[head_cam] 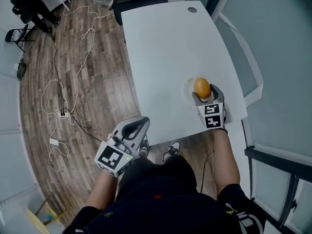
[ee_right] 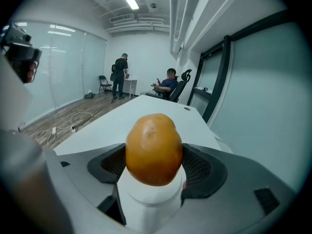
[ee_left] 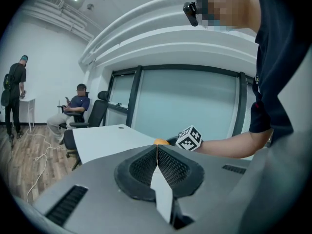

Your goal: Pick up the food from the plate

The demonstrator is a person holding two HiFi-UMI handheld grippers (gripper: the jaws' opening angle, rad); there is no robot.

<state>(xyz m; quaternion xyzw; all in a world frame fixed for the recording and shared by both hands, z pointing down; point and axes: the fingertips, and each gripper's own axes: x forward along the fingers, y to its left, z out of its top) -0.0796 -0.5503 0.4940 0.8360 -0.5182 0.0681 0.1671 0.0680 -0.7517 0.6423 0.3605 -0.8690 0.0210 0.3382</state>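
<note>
- The right gripper (head_cam: 204,94) has its jaws spread wide, with the food (ee_right: 154,148) standing between them.
- The pads (ee_right: 200,165) sit close on either side of the food; whether they press on it cannot be told.
- The food is a rounded orange-brown piece. It rests on a small white plate (ee_right: 146,193) directly under the jaws.
- The plate is on the white table (head_cam: 165,52), near the edge closest to the person and towards the right side.
- The left gripper (head_cam: 138,127) has its jaws pressed together with nothing between them.
- It is held off the table, low at the person's left, over the wooden floor (head_cam: 97,82).
- White cables (head_cam: 61,89) trail across that floor.
- At the far end of the room, a person sits in an office chair (ee_right: 183,86) and another person (ee_right: 120,76) stands nearby.
</note>
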